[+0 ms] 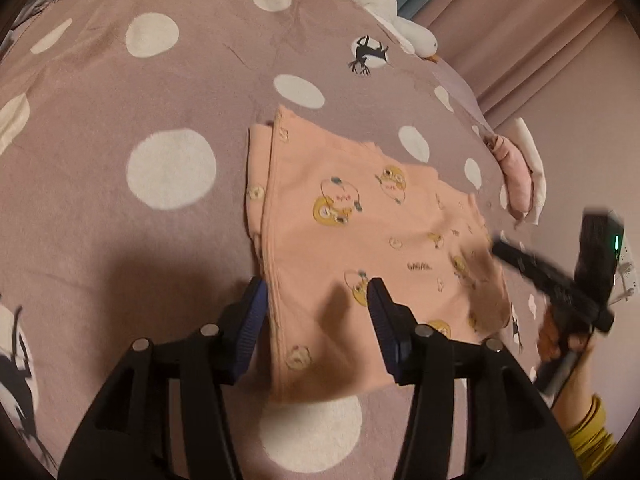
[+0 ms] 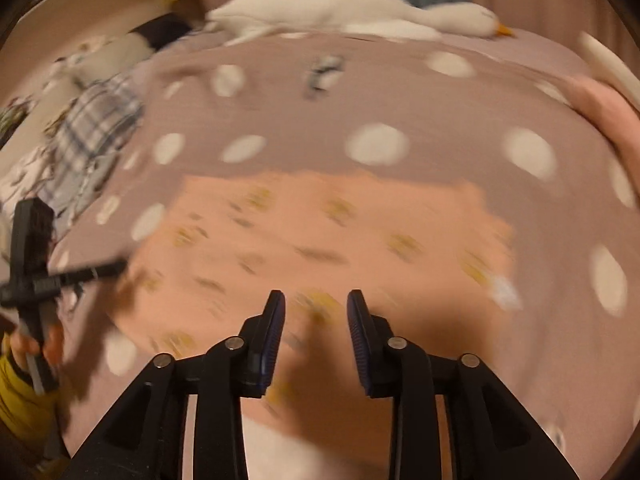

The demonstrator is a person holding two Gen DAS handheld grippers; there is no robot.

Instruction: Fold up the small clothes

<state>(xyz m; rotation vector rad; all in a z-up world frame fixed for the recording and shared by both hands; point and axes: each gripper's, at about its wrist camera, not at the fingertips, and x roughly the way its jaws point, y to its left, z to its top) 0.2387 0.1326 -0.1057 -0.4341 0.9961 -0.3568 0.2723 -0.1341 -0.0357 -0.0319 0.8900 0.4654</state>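
Observation:
A small peach garment (image 1: 360, 248) with yellow cartoon prints lies folded flat on the mauve polka-dot bedspread (image 1: 120, 100). My left gripper (image 1: 316, 292) is open and empty, its fingers above the garment's near left edge. My right gripper (image 2: 316, 304) is open and empty above the garment's near edge (image 2: 320, 232); that view is motion-blurred. The right gripper also shows in the left wrist view (image 1: 500, 246) at the garment's right edge, and the left gripper shows in the right wrist view (image 2: 120, 268) at the garment's left.
A white goose plush (image 2: 340, 12) lies at the bed's far edge. Folded pink and white clothes (image 1: 520, 180) sit at the right. A plaid cloth pile (image 2: 92, 136) lies at the left. Curtains (image 1: 520, 40) hang behind the bed.

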